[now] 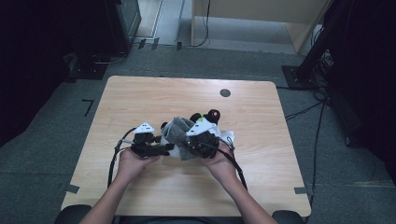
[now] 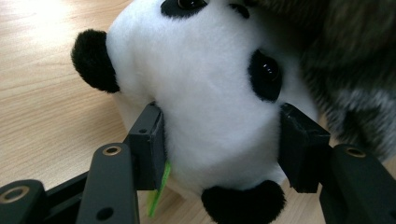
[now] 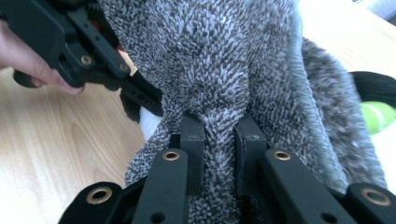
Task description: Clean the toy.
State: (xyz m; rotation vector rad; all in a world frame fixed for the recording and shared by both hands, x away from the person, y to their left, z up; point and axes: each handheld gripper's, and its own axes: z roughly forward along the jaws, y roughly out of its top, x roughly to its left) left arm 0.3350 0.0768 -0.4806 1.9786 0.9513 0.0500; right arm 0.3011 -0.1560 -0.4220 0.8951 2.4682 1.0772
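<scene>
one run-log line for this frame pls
left tool: clamped on panda plush head | right tool: shut on grey fuzzy cloth | cloth draped over panda | site: wooden table

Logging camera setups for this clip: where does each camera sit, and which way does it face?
High view: above the person's side, facing forward and down on the table; forearms, both hands.
Left gripper view: on the left tool, facing the panda toy; its jaws.
Right gripper view: on the right tool, facing the grey cloth; its jaws.
Shared: all show the cloth.
</scene>
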